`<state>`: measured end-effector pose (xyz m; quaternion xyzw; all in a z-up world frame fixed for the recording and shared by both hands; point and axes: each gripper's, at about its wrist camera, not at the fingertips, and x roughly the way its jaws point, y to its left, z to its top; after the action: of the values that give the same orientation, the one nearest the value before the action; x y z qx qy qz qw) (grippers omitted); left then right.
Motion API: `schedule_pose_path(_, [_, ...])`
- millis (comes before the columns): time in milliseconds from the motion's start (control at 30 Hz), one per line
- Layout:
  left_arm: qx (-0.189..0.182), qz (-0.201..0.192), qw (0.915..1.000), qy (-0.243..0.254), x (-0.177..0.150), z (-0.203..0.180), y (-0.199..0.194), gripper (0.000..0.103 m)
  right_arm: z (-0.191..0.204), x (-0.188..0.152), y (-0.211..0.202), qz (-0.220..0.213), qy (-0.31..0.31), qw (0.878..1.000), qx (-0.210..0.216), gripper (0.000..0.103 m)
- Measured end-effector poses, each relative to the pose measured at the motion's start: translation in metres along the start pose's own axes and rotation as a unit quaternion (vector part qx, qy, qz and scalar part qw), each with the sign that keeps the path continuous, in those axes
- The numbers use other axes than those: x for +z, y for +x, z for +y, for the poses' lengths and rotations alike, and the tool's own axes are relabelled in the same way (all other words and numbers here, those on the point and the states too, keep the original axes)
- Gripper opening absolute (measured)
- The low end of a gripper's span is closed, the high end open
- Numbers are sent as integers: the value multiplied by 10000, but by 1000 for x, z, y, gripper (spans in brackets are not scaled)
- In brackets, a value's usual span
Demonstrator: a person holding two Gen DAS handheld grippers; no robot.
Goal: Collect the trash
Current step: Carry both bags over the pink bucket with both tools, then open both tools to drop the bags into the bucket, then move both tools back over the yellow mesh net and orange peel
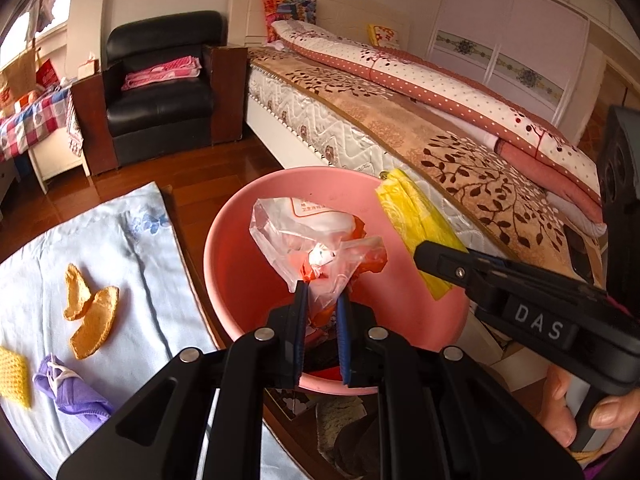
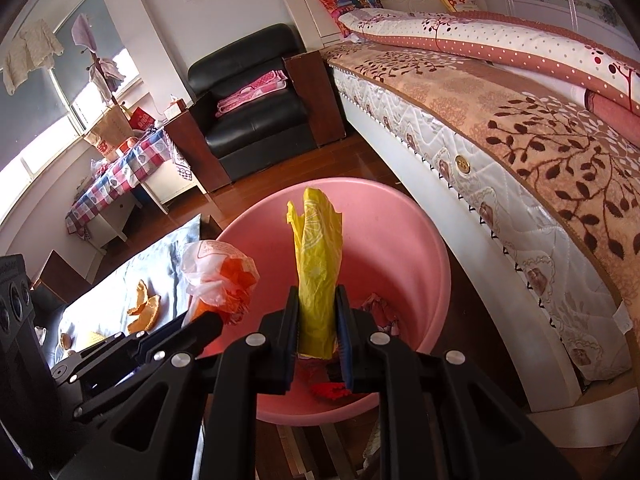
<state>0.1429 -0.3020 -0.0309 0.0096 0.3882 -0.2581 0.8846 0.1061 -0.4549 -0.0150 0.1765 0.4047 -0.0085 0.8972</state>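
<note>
My left gripper [image 1: 322, 292] is shut on a clear plastic bag with white and orange print [image 1: 308, 232] and holds it over the pink basin [image 1: 452, 316]. My right gripper [image 2: 318, 300] is shut on a crumpled yellow plastic bag [image 2: 318, 264] and holds it upright over the same basin [image 2: 404, 224]. The yellow bag [image 1: 416, 224] and the right gripper also show at the right of the left wrist view. The clear bag [image 2: 220, 272] and the left gripper show at the left of the right wrist view. Red scraps [image 2: 330, 390] lie in the basin's bottom.
A pale blue cloth [image 1: 104, 248] covers the table at left. On it lie orange peels [image 1: 90, 308], a purple cloth bundle [image 1: 68, 388] and a yellow knitted piece [image 1: 12, 376]. A bed [image 2: 520, 140] runs along the right. A black armchair [image 1: 160, 92] stands behind.
</note>
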Motion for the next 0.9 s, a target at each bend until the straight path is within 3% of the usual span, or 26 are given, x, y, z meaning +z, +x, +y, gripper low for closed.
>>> schedule_pose_path(100, [5, -19, 10000, -14, -2, 4, 1, 16, -3, -1, 2, -32, 62, 10000, -8, 20])
schedule_pose_path(167, [-42, 33, 10000, -69, -3, 8, 1, 37, -4, -1, 4, -9, 86, 10000, -16, 21])
schedule_pose_path(233, [-75, 33, 9999, -98, -4, 10, 0, 45, -7, -2, 5, 4, 124, 9999, -11, 27])
schedule_pose_path(433, [-85, 31, 9999, -58, -6, 10, -5, 45, -10, -4, 5, -12, 227, 9997, 8, 43])
schedule_pose_path(900, [43, -276, 9994, -211, -9, 25, -45, 45, 15, -15, -31, -599, 51, 9981, 125, 49])
